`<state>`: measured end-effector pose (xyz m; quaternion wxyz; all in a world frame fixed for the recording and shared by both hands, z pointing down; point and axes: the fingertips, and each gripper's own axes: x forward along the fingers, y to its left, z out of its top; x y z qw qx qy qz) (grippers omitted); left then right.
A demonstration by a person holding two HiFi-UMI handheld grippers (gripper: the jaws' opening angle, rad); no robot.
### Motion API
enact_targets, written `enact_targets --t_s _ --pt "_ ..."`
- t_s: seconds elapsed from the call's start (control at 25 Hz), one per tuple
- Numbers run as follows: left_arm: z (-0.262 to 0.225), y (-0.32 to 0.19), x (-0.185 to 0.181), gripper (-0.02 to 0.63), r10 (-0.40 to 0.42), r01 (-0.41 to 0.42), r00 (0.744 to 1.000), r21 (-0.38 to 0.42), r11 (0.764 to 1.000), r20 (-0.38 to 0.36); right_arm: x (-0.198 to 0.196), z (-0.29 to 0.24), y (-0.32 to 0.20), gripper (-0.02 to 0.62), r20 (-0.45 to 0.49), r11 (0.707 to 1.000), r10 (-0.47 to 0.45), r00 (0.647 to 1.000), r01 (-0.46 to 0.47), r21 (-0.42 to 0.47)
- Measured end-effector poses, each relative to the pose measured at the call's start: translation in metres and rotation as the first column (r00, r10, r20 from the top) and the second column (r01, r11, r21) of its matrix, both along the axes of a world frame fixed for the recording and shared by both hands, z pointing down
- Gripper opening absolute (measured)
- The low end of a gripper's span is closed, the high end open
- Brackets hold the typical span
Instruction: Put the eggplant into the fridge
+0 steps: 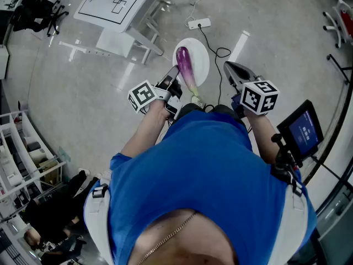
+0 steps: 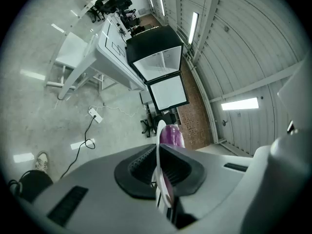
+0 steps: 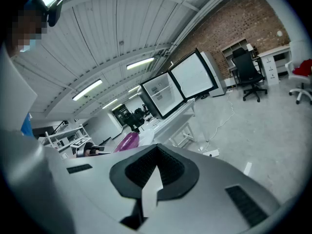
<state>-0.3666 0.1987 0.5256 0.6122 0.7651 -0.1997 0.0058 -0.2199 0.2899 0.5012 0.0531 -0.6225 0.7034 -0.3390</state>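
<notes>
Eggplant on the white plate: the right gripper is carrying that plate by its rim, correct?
No, the left gripper carries it. The left gripper view shows the rim of the white plate clamped between that gripper's jaws, with the eggplant lying on the plate. The right gripper holds nothing.

The person wears a bright blue short-sleeved T-shirt (image 1: 204, 170) with a thin metal chain (image 1: 168, 235) at the neck, and white straps (image 1: 95, 217) with black buckles sit at both shoulders. The left claw (image 1: 174, 75) and the right claw (image 1: 230, 68) have smooth grey shells and black ribbed pads (image 2: 139, 164). The left cube (image 1: 142, 96) and the right cube (image 1: 260, 96) are white, printed with black square markers
</notes>
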Motion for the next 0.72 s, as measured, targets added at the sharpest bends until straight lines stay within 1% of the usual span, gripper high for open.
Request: enact_targets --t_s 0.2,0.48,0.72 --pt "-0.004 -0.008 -0.002 0.025 0.013 -0.013 1.0 -0.004 1.0 0.001 -0.002 -0.005 -0.006 0.0 0.005 1.0 0.018 1.0 -0.018 0.001" --pt "-0.002 -0.02 -0.008 0.025 0.063 -0.063 0.998 -0.006 0.998 -0.002 -0.008 -0.008 -0.01 0.0 0.008 0.996 0.09 0.996 -0.09 0.015" --pt "-0.002 -0.035 -0.005 0.025 0.107 -0.107 0.994 -0.009 0.994 -0.003 -0.009 -0.006 -0.017 0.0 0.007 0.989 0.145 0.989 -0.145 0.009"
